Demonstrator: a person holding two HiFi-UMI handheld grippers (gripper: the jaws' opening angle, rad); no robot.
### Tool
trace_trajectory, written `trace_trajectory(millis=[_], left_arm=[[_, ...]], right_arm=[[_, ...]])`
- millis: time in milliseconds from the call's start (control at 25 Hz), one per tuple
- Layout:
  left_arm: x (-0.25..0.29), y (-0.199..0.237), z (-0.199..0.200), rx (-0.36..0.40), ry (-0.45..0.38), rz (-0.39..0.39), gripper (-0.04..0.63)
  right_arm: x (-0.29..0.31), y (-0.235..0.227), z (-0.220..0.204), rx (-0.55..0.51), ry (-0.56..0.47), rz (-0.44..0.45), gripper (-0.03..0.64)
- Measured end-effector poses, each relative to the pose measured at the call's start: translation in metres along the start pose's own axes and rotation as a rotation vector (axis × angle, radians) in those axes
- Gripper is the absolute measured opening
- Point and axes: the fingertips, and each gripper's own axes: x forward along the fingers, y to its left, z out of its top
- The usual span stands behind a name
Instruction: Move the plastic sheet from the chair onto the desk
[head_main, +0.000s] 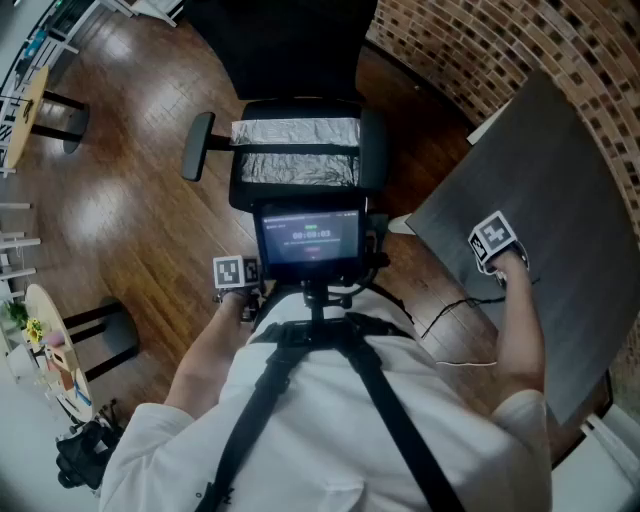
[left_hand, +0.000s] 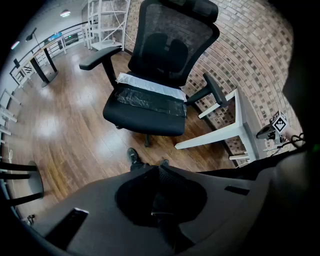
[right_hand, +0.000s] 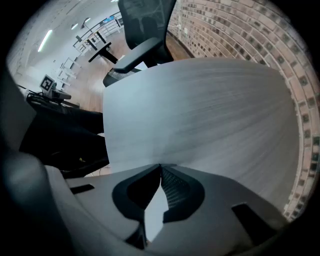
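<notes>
Plastic sheet (head_main: 297, 150) lies folded across the far part of the chair (head_main: 372, 165) seat, untouched. Both tools are empty, jaws pinched together: the left gripper (left_hand: 160, 172) hangs near the person, short of the chair, and the right gripper (right_hand: 160, 170) hangs over the desk (head_main: 540, 200) at right. Closed jaws would only shove the slick film. It looks loosely creased, though the view is dim, so a one-sided pinch could let it unfold, trail down or snag the armrest (head_main: 197, 145).

the right gripper (right_hand: 160, 167) hangs over the pale grey table (right_hand: 210, 105), its jaws closed tip to tip with nothing between them. past the table's far edge stands a black chair (right_hand: 142, 50), beside a brick wall (right_hand: 240, 35).
</notes>
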Motion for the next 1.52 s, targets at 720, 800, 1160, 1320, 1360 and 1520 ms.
trace_trajectory(millis=[720,800,1160,1320,1360,1520], left_arm=[[0.002,0.001,0.001,0.027,0.02,0.001,0.0],[0.004,-0.001,-0.001,0.021,0.021,-0.005,0.0],[0.003,0.012,-0.012,-0.007,0.006,-0.022,0.0],[-0.004,0.026,-0.004,-0.009,0.0,-0.042,0.0],[-0.007,0.03,0.001,-0.008,0.0,-0.052,0.0],[-0.004,0.034,0.009,0.005,0.0,-0.07,0.0]], right_arm=[[-0.002,0.0,0.001,0.24,-0.072,0.032,0.008],[-0.001,-0.002,0.001,0.24,-0.066,0.023,0.008],[0.002,-0.002,-0.005,0.293,-0.125,-0.085,0.008],[-0.008,0.001,-0.003,0.455,-0.257,-0.087,0.009],[-0.013,0.002,-0.002,0.503,-0.279,-0.082,0.009],[-0.015,0.005,0.003,0.639,-0.369,-0.054,0.009]])
